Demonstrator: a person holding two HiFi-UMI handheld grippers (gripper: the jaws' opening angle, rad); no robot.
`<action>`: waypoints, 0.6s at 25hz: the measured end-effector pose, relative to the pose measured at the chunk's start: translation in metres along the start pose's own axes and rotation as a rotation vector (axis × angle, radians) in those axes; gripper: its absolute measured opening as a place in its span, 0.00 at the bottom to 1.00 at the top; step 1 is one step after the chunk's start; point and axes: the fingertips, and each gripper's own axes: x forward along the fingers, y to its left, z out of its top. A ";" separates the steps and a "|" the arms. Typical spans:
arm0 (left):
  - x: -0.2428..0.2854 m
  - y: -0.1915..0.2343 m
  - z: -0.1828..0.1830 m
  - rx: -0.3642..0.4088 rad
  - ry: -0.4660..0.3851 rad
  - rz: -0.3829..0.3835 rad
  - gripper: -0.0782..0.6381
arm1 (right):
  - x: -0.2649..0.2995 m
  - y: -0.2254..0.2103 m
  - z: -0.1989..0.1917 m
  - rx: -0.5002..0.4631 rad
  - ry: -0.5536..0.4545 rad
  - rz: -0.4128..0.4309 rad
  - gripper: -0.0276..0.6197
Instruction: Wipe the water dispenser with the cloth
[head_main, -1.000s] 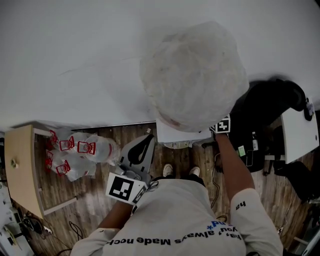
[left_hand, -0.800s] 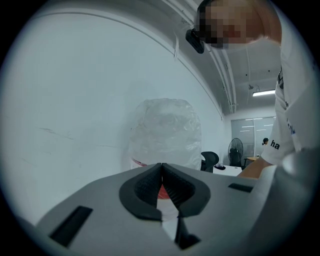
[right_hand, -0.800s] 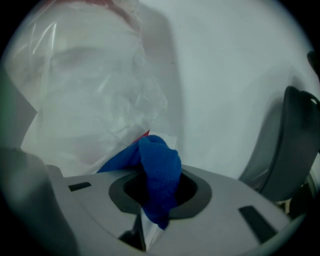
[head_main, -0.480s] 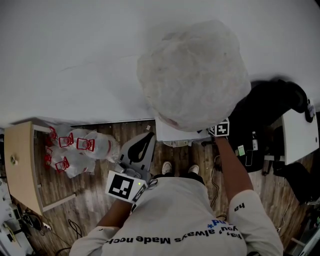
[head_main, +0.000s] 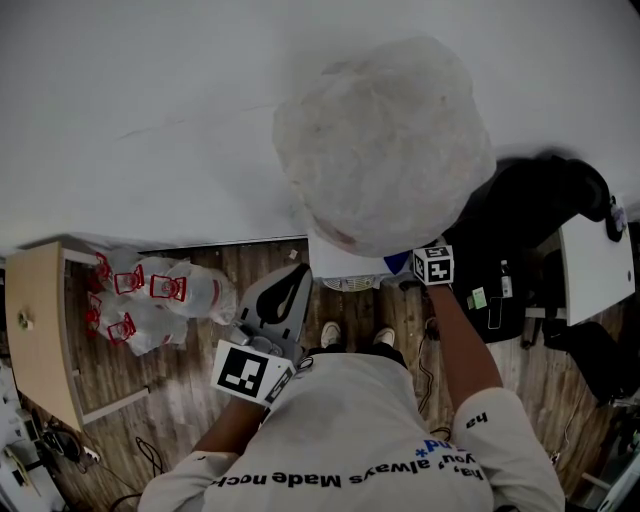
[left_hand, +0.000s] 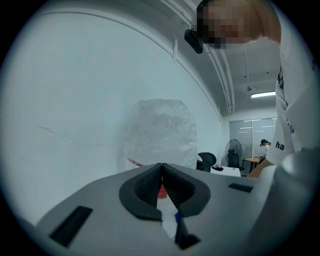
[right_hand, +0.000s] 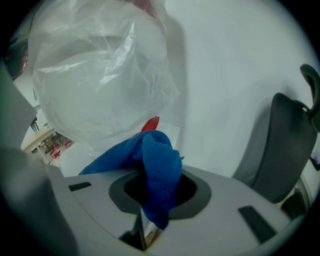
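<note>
The water dispenser's big bottle (head_main: 385, 145), wrapped in clear plastic, stands against the white wall on a white dispenser body (head_main: 345, 268). My right gripper (head_main: 418, 266) is at the body's right top corner, just under the bottle. It is shut on a blue cloth (right_hand: 156, 162) that bunches out between the jaws, and the wrapped bottle (right_hand: 100, 75) looms close above it. The left gripper (head_main: 277, 303) hangs in front of the dispenser, lower and to the left. Its jaws meet with nothing between them (left_hand: 161, 174), and they point at the bottle (left_hand: 160, 132).
Several plastic bottles with red labels (head_main: 150, 298) lie on the wooden floor at the left, beside a light wooden table (head_main: 40, 330). A black office chair (head_main: 530, 215) and a white desk (head_main: 598, 265) crowd the dispenser's right side. The chair (right_hand: 280, 145) is near the right gripper.
My right gripper with the cloth has shifted a little left and down along the dispenser's top edge. The left gripper has hardly moved.
</note>
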 end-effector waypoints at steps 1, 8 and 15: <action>-0.001 0.000 0.000 0.000 0.000 -0.001 0.14 | -0.002 0.001 -0.001 -0.004 -0.001 -0.002 0.15; -0.009 0.000 -0.002 -0.001 -0.002 -0.008 0.14 | -0.017 0.008 -0.014 -0.016 -0.005 -0.028 0.15; -0.006 -0.003 -0.003 0.000 0.004 -0.024 0.14 | -0.033 0.016 -0.028 -0.043 -0.008 -0.041 0.15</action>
